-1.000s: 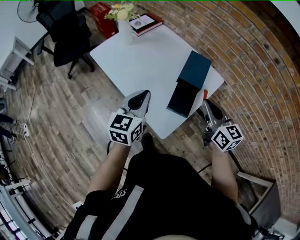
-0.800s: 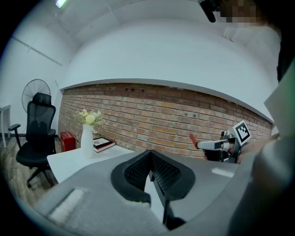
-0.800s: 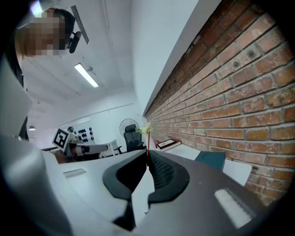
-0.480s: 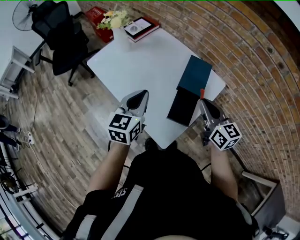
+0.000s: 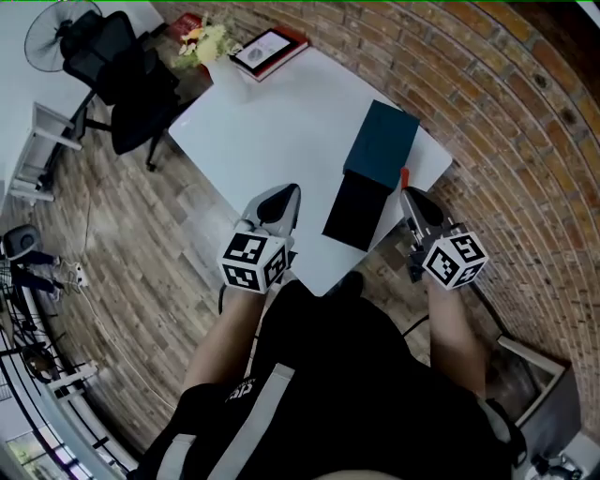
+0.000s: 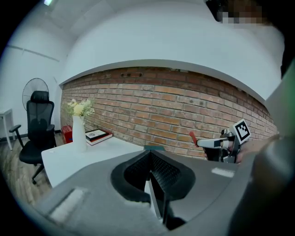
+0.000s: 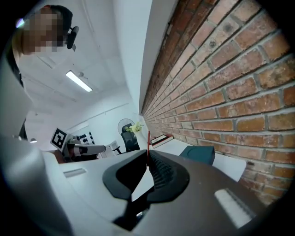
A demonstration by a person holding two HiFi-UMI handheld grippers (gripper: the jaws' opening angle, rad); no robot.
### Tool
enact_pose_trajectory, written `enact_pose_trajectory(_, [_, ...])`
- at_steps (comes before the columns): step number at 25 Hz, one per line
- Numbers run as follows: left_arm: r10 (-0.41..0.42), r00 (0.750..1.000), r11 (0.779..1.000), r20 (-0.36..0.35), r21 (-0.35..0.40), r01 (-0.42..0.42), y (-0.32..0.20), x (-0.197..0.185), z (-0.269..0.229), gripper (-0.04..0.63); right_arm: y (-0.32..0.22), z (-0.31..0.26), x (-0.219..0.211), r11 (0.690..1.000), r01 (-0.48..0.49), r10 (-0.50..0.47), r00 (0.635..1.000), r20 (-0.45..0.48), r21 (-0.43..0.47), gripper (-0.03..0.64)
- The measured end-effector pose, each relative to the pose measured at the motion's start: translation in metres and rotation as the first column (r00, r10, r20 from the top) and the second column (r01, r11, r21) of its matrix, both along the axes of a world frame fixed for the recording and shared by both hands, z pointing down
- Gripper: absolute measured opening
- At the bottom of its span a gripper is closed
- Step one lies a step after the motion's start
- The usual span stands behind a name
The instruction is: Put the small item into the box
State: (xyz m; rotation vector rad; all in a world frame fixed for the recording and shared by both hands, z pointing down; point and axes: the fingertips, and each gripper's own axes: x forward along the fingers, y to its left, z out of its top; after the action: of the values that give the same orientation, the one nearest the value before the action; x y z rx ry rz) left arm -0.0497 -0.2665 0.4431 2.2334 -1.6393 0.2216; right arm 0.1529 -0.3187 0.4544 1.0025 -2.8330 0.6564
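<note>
The person holds one gripper in each hand over the near end of a white tabletop [image 5: 272, 122].

The left gripper [image 5: 283, 199] hangs over the near left part of the tabletop. Its fingers [image 6: 161, 173] are pressed together, and nothing sits between them.

The right gripper [image 5: 409, 195] is at the right edge of the tabletop. Its fingers [image 7: 160, 174] are pinching the small red item [image 5: 405, 178]. The item is thin, and it sticks up out of the fingertips. It is just beside the near right corner of the box [image 5: 382, 145] and is not inside it.

The box sits on the right side of the tabletop. Its far part is blue-green. A darker part lies closer to the person, and it reaches the near edge of the tabletop.

At the far end of the tabletop stand a white vase [image 6: 79, 133] with flowers and a book [image 5: 268, 49] with a red edge. They are well apart from the box.

A black chair [image 5: 117, 61] and a fan [image 5: 58, 19] stand on the wooden floor to the left. A brick wall [image 5: 525, 122] runs along the right side.
</note>
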Motion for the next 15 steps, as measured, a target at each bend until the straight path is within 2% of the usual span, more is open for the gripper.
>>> enact_pose_trajectory(4, [0.03,1.0,0.999,-0.007,-0.026,-0.03,-0.009,0.005,0.015,0.006,0.006,0.019,-0.007,0.999,0.003,-0.003,1.0,-0.01,-0.043,0.017])
enact_pose_trajectory(8, [0.094,0.996,0.995,-0.001,-0.024,-0.094,-0.019,-0.002,0.026,0.006,0.012,0.033,-0.022,0.997,-0.029,0.026,0.999,-0.038,-0.066,0.017])
enact_pose_trajectory(11, [0.17,0.985,0.985,0.008,-0.021,-0.169,-0.026,-0.014,0.033,0.006,0.015,0.032,-0.038,0.994,-0.095,0.092,0.994,-0.059,-0.058,0.017])
enact_pose_trajectory(15, [0.276,0.961,0.961,-0.019,-0.007,-0.276,-0.035,-0.038,0.033,0.006,0.022,0.036,-0.056,0.971,-0.226,0.219,0.971,-0.094,-0.072,0.017])
